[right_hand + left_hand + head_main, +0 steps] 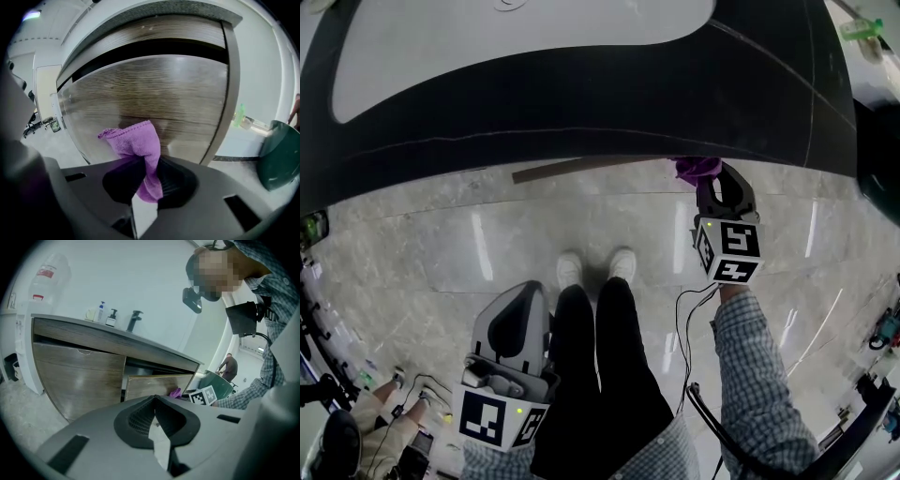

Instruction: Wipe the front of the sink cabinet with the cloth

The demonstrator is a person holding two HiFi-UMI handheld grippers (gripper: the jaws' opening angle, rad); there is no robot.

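Setting: stood at a sink cabinet point(154, 93) with wood-grain fronts under a dark countertop point(581, 103); looked steeply down over dark-trousered legs point(600, 356) and white shoes point(570, 270) on a pale floor point(412, 262).
Right gripper point(146, 165): extended forward under the counter edge, jaws pinched on the purple cloth point(138, 143) near its middle, with a folded tuft left proud of the jaws as the wiping face.
Cloth position: held just in front of one cabinet front, near its right edge; touching or barely apart, impossible to tell.
Left gripper point(154, 401): hung low beside the legs, well apart from the cabinet, jaws pressed together on nothing; probably parked there to leave the front free for the wiping arm.
Stage, as a judgement: cloth presented to the wood, most of the front probably yet to be wiped.
Next, as a judgement: called for firm pressing and sideways sweeps without loosening the pinch.
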